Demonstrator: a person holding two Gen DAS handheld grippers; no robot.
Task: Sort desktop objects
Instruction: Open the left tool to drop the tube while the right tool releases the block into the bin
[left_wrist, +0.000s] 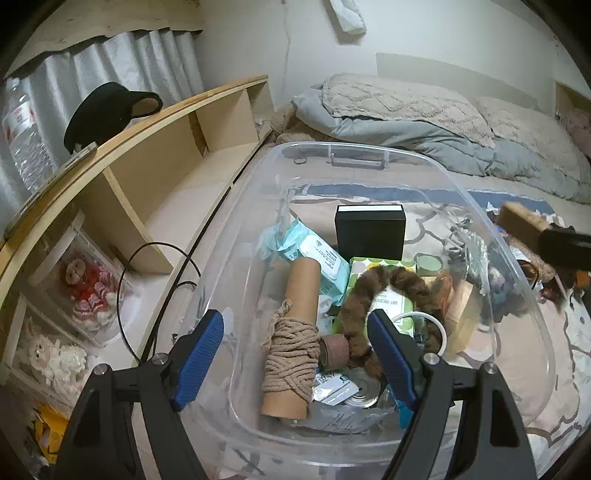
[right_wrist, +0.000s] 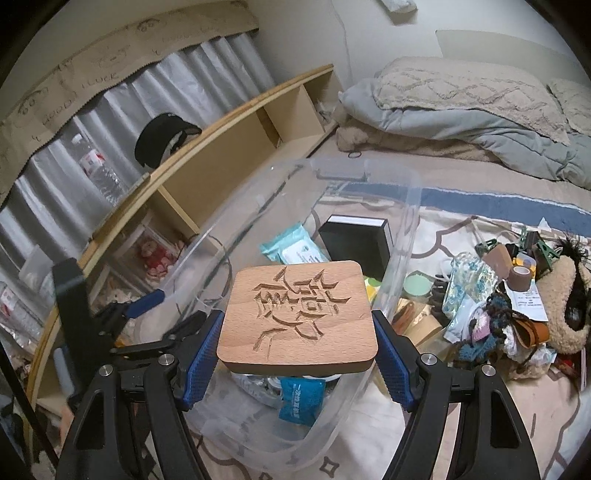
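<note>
Left hand-held gripper (left_wrist: 295, 325) agape, right hand-held gripper (right_wrist: 297, 334) clamped

Black left gripper (left_wrist: 295, 347), ribbed blue pads (left_wrist: 201, 354) (silver screws), right gripper (right_wrist: 295, 349) alike

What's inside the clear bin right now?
In the clear bin: rope-wrapped cardboard tube, wipes pack, black box, brown fur strip, tin can. Whatever lies beneath them is covered.

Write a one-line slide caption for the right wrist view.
Right gripper holds a carved wooden board flat over a clear plastic bin, with unsorted clutter to its right.
</note>
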